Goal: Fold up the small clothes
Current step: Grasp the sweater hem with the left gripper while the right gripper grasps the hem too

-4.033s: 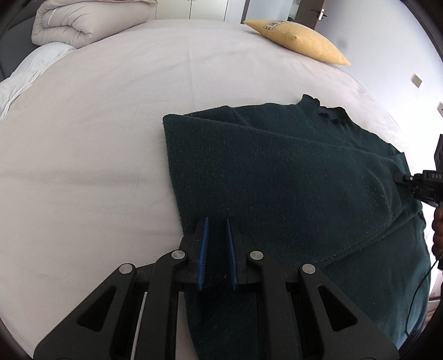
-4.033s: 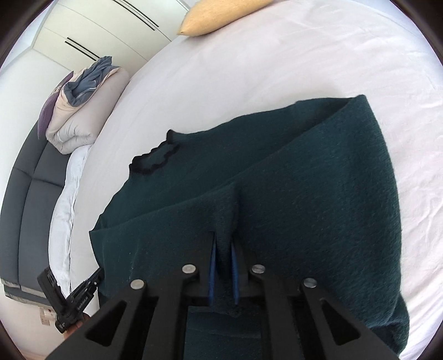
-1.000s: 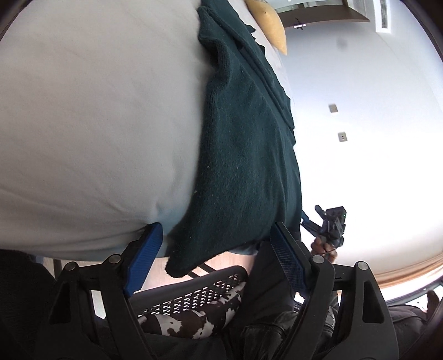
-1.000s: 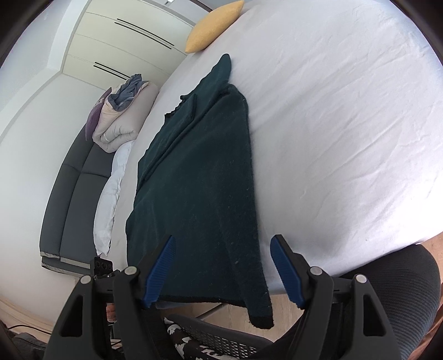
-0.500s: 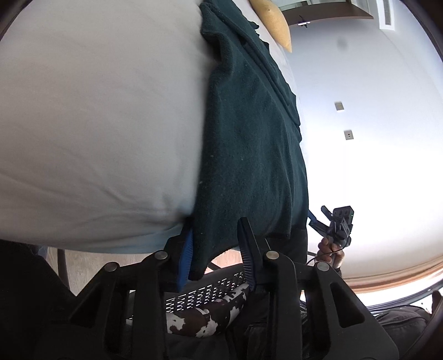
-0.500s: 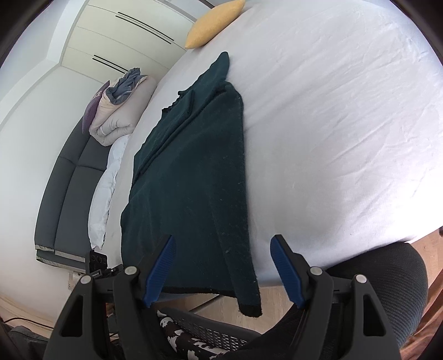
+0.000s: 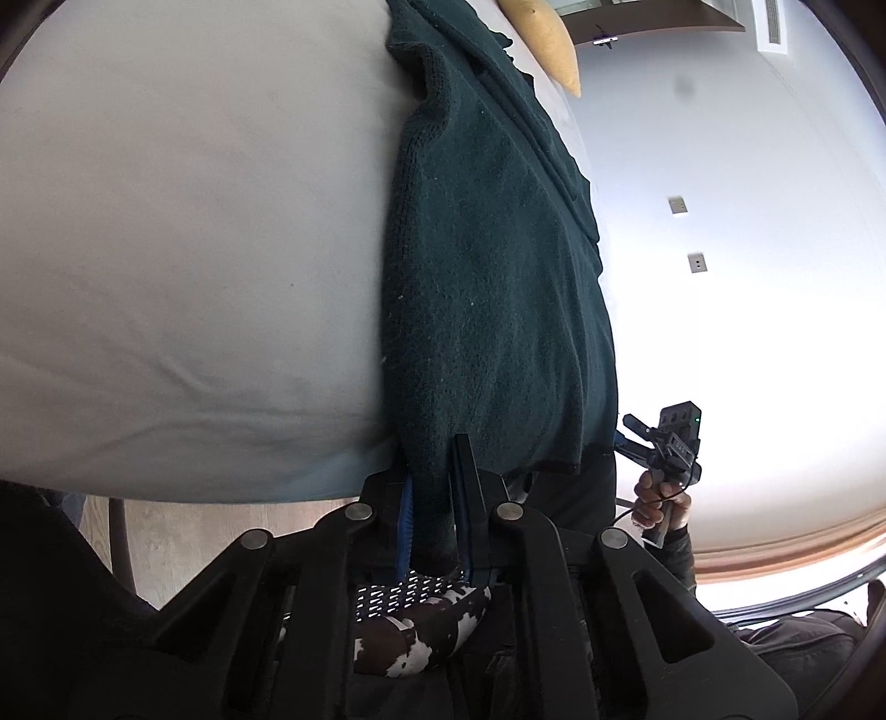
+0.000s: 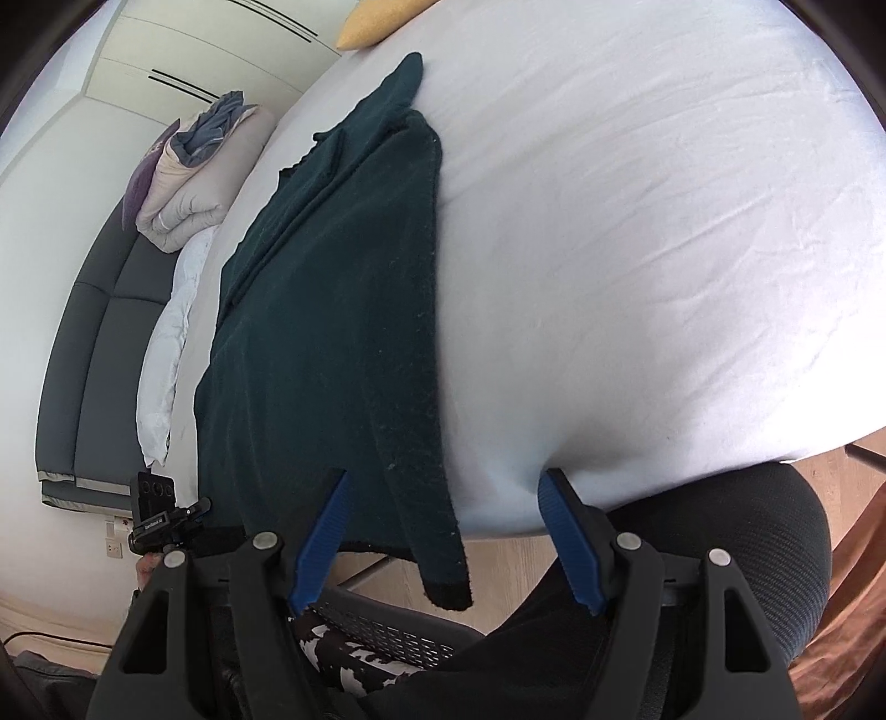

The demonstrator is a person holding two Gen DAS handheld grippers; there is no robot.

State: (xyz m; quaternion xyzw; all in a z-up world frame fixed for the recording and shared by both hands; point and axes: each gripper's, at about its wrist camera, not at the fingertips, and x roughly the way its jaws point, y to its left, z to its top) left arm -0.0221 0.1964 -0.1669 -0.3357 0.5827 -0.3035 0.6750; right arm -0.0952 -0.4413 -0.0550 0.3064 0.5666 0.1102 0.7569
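You are clamping the left gripper [image 7: 434, 518] on the dark green sweater's [image 8: 326, 310] hanging corner at the bed's [image 8: 637, 232] near edge while your right gripper [image 8: 443, 545] is gaping empty around its dangling sleeve, risking a lopsided pull off the mattress.

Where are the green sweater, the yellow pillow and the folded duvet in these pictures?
green sweater [image 8: 332, 310], right wrist view, middle of its body
yellow pillow [image 7: 548, 33], left wrist view, its lower half
folded duvet [image 8: 188, 194], right wrist view, its beige side
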